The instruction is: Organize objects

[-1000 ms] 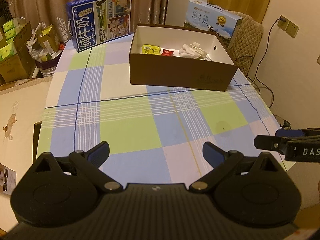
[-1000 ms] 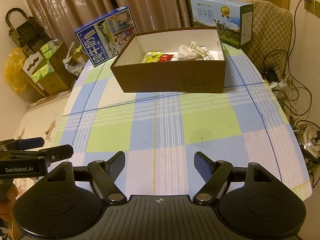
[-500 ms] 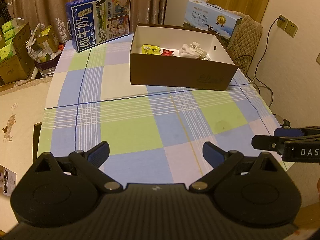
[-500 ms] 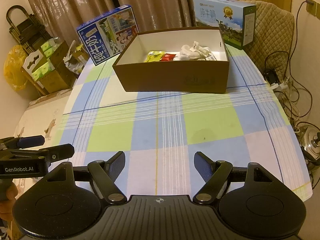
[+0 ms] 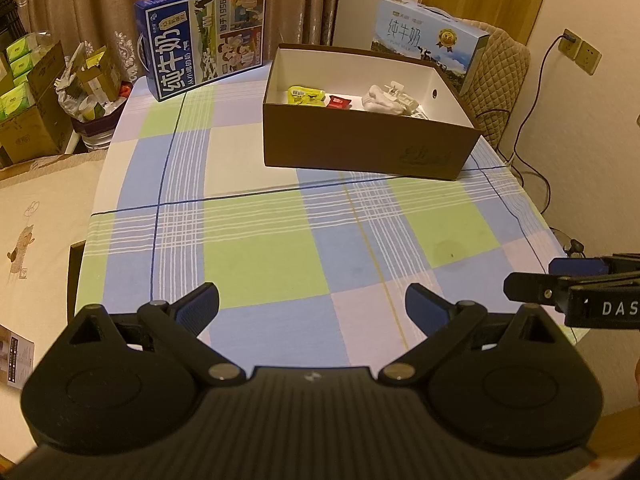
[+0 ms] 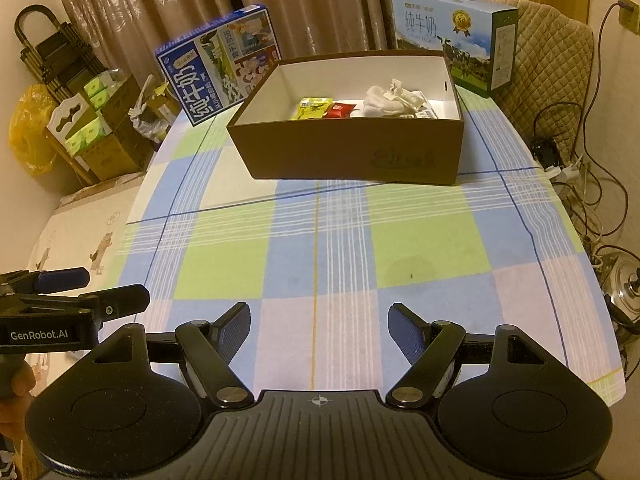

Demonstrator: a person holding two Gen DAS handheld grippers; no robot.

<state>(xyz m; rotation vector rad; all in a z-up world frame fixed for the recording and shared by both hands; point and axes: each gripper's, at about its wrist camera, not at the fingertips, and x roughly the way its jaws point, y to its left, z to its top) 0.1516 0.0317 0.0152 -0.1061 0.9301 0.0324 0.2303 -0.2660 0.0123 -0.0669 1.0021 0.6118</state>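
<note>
Where box (image 5: pixel 360 148) walls rise, contents (image 6: pixel 384 104) hide.

The table (image 5: pixel 280 248) is viewed from its near edge by both wrist cameras, side by side, facing the far box (image 5: pixel 368 148) (image 6: pixel 352 152), which is shared.

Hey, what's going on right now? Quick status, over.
Both tongs, left and right, open and empty above the tablecloth. Brown box at far end holds yellow packet, red packet, white bundle. Path to it unobstructed.
</note>
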